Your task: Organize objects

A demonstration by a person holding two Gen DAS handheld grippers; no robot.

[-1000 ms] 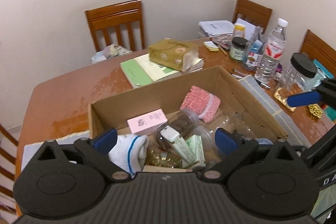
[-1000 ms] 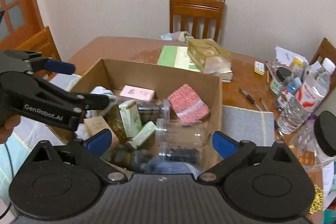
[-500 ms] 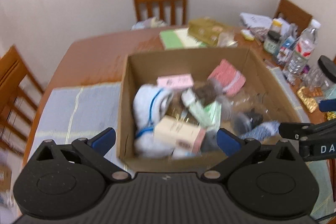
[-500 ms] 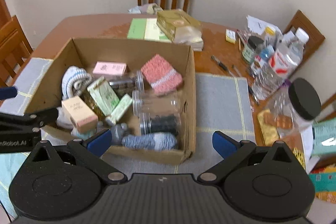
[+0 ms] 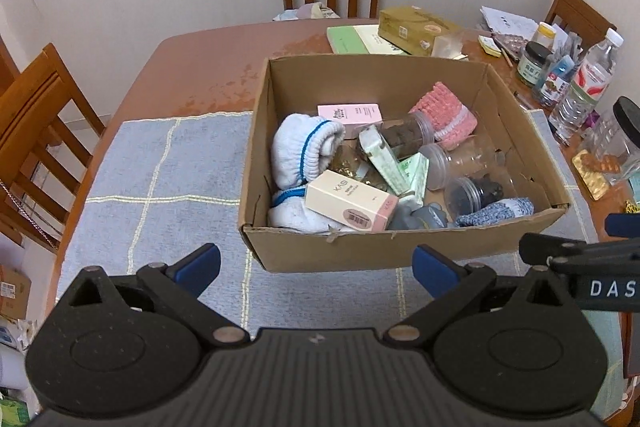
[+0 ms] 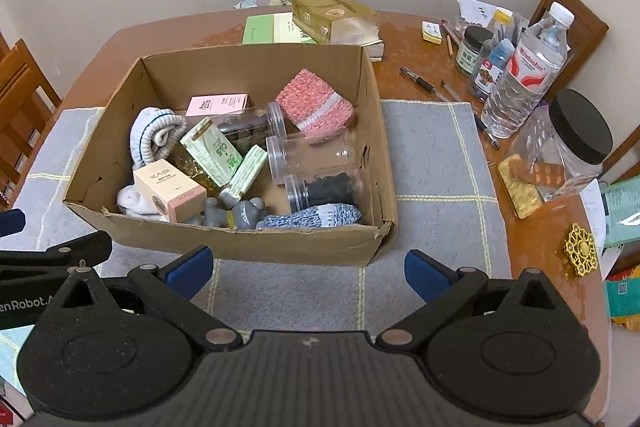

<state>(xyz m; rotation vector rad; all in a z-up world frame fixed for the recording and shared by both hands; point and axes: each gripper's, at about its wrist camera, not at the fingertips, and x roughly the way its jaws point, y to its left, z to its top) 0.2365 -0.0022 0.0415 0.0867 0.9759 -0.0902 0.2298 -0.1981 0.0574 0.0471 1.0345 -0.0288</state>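
1. Wooden chairs stand around a brown surface (image 5: 192, 75) in a room with pale walls, and a blue-grey mat (image 5: 160, 171) lies on it.
2. On the mat sits an open cardboard box (image 5: 360, 247), and it is full of small things all mixed up.
3. Inside the box are a rolled white sock (image 5: 300, 151), a pink sponge (image 5: 448, 115), a pale box marked KASI (image 5: 352, 203), a pink carton (image 5: 350, 113), green packs (image 6: 212, 151), clear jars (image 6: 316, 155), a grey toy (image 6: 240, 213) and a blue-grey sock (image 6: 316, 217).
4. Next to the box, on the right, stand a water bottle (image 6: 524, 67), a big jar with a black lid (image 6: 572, 143), pens (image 6: 420, 81) and small bottles (image 6: 492, 61).
5. Behind the box lie a green book (image 5: 352, 39) and a gold-brown pack (image 5: 416, 29).
6. Left tool (image 5: 316, 263) is spread wide and holds nothing; it hangs near the front of the box.
7. Right tool (image 6: 308, 265) is spread wide too, with nothing in it, also at the front of the box.
8. How far along is hard to say. Maybe the things were just gathered into the box and the job is near its end. Or maybe they still wait to be taken out and sorted. Both fit what shows.
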